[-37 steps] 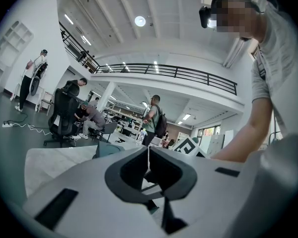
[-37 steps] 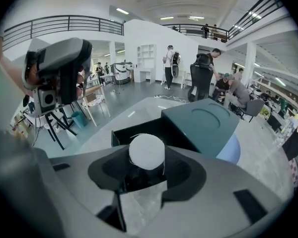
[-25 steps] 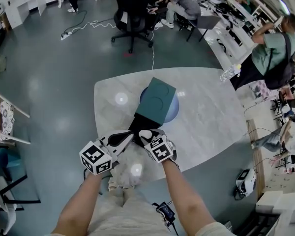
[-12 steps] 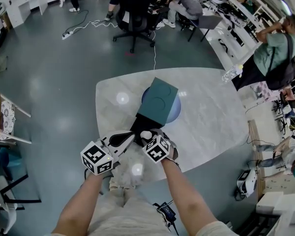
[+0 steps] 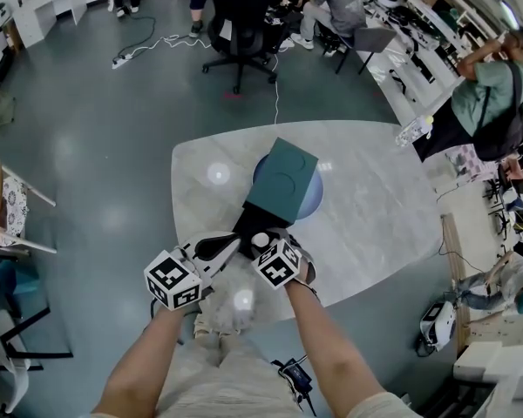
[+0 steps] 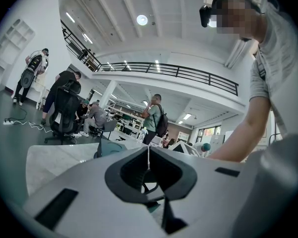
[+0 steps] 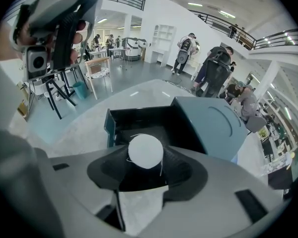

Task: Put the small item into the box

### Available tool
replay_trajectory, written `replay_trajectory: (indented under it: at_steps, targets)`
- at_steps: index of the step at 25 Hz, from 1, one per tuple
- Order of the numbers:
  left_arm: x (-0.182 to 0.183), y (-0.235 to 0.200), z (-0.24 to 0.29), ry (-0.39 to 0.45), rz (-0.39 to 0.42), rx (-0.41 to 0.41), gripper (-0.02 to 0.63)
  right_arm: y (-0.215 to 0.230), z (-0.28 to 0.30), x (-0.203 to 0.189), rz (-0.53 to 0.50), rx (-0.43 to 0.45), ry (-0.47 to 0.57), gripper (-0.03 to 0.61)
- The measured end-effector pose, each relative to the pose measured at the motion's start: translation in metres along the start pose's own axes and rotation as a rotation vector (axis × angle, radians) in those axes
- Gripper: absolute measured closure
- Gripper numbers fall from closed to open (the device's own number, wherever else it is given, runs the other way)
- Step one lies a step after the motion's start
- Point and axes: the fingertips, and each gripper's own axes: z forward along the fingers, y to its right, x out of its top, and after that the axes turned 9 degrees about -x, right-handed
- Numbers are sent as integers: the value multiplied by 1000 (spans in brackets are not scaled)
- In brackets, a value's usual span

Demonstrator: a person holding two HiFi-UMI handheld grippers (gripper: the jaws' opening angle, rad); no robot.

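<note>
A teal box (image 5: 254, 219) stands open on the marble table (image 5: 366, 225), with its black inside (image 7: 149, 125) facing me and its lid (image 5: 283, 177) thrown back. My right gripper (image 5: 262, 246) hovers at the box's near rim. A small white ball (image 7: 145, 151) sits between its fingertips. The jaws are opening, and the pads still touch the ball (image 5: 260, 239). My left gripper (image 5: 234, 242) is shut with nothing in it, just left of the right one at the box's near-left corner. The left gripper view shows its tips (image 6: 149, 157) meeting.
A pale blue round disc (image 5: 310, 200) lies under the box. A water bottle (image 5: 410, 129) stands at the table's far right edge. Beyond the table are a black office chair (image 5: 237, 24) and several people. A wooden chair (image 5: 9, 212) is on the left.
The right gripper with the ball has edged slightly towards the box's near rim. The left gripper has hardly moved.
</note>
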Motion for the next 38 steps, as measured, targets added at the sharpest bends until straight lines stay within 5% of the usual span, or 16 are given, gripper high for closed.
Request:
replay_trajectory:
  at_steps: [31, 38]
  targets:
    - [15, 9, -7, 6, 12, -4, 592, 4, -86, 26, 296, -35, 263, 360]
    - [22, 24, -7, 11, 30, -18, 592, 7, -124, 33, 374, -54, 381, 414]
